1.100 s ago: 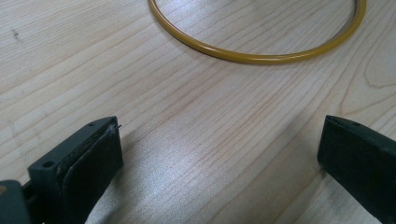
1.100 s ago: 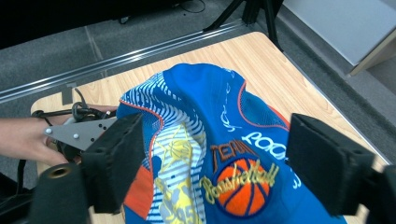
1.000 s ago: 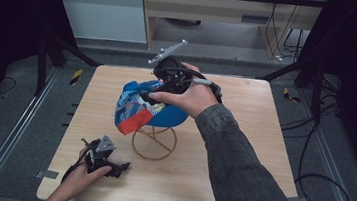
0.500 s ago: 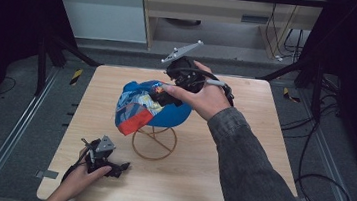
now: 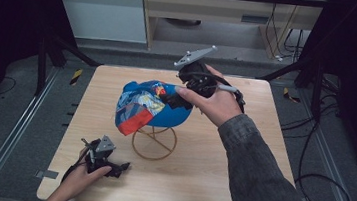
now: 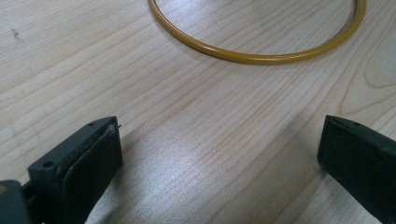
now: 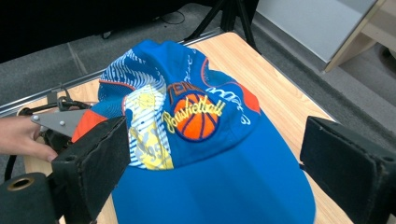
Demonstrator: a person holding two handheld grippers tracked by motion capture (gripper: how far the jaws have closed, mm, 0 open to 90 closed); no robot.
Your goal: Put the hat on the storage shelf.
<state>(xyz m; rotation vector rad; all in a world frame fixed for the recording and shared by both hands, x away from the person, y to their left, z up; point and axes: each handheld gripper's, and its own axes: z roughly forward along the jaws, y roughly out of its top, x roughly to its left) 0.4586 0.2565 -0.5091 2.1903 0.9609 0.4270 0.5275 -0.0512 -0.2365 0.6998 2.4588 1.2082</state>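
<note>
While left gripper (image 5: 109,166) rests spread, right gripper (image 7: 210,172) hovers spread, seemingly clear of cap (image 5: 153,105).

Wooden table (image 5: 271,155), grey floor (image 5: 21,99)

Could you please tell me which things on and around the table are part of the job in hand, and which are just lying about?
In play:
- blue cap on the wire stand
- right gripper, open, at the cap
- left gripper, open, resting on the table

Lying about:
- cables on the floor
- cabinet behind the table
</note>
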